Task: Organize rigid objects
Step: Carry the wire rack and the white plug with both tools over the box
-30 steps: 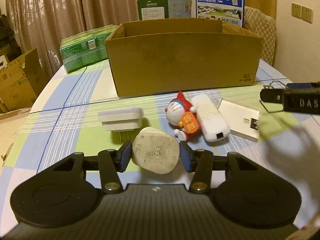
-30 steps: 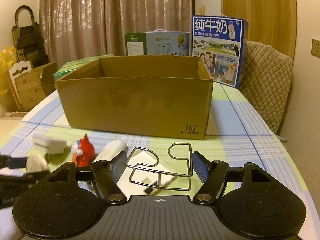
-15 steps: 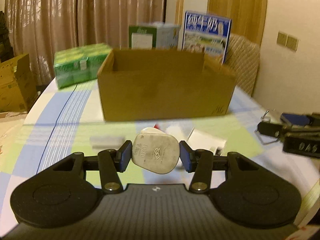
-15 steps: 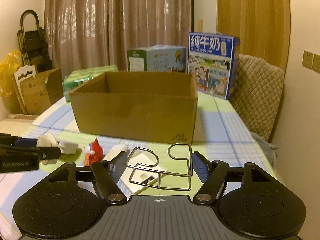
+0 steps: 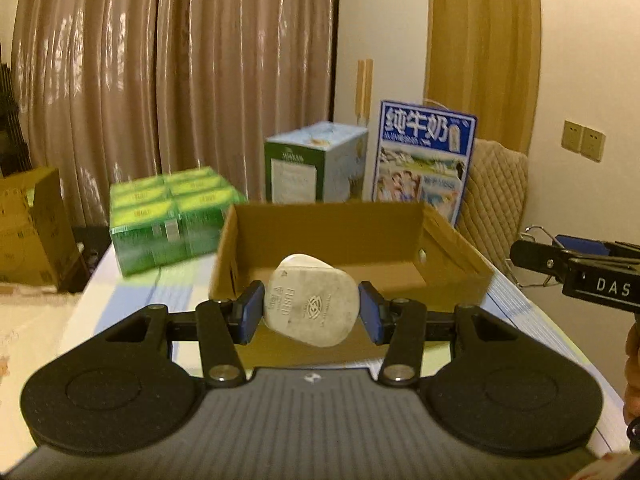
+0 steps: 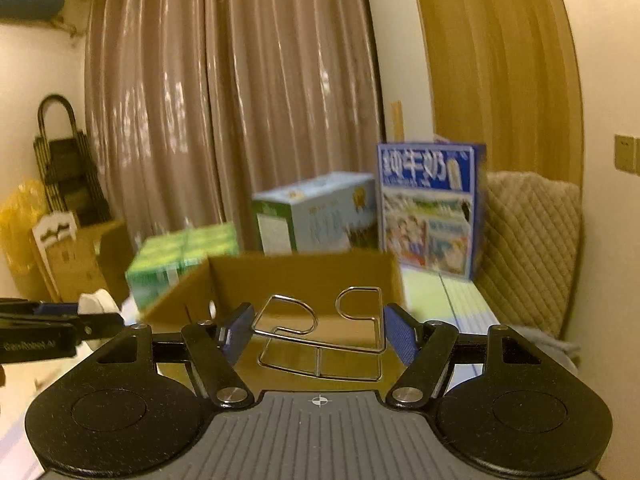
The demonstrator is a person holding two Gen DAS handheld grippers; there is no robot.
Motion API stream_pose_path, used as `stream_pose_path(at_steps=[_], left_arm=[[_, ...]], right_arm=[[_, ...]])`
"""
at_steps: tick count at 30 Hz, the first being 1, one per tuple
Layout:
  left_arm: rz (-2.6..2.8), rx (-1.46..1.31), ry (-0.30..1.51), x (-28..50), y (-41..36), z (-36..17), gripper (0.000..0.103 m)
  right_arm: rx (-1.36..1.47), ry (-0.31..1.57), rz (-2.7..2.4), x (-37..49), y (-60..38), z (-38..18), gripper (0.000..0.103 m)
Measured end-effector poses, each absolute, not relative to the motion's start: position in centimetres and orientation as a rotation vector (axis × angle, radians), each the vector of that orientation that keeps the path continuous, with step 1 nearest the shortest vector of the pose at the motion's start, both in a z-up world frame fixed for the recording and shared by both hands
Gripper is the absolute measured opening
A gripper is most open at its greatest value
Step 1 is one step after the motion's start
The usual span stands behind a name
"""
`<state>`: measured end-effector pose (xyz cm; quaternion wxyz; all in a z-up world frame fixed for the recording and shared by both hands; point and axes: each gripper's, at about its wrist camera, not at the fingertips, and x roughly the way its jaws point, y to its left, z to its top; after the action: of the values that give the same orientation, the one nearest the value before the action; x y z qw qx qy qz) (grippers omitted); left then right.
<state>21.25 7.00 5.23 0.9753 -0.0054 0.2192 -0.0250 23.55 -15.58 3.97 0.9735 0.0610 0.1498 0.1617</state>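
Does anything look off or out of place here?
Nothing stands out. The left gripper grips the white plug squarely, the right gripper holds the wire hook rack, slightly tilted, and the cardboard box sits open and upright. The pictures are blurred.

White plug (image 5: pixel 311 300) reads "FUSED"; blue carton (image 5: pixel 424 160) "纯牛奶"; right tongs (image 5: pixel 560 256) "DAS"

Counted: 2 grippers, left (image 5: pixel 311 312) and right (image 6: pixel 319 330). 1 white plug (image 5: pixel 311 310), clamped in left. 1 wire rack (image 6: pixel 324 334), clamped in right. 1 open cardboard box (image 5: pixel 448 240), centre. 1 green pack (image 5: pixel 168 216), far left. 2 milk cartons, green-white (image 5: pixel 316 164) and blue (image 5: pixel 424 160), far behind.
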Motion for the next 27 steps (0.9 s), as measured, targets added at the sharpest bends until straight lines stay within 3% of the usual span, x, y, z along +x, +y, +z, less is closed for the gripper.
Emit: stream_pose_path(at_steps=[16, 27], left_arm=[[-0.087, -0.054, 0.467, 31.6, 9.3, 3.0, 0.046], [-0.102, -0.107, 0.517, 35.7, 10.2, 1.5, 0.045]], right_arm=[[0.242, 0.365, 0.271, 35.2, -13.2, 1.9, 0.067], [0.228, 0.455, 0.256, 38.9, -12.6, -1.4, 0.067]])
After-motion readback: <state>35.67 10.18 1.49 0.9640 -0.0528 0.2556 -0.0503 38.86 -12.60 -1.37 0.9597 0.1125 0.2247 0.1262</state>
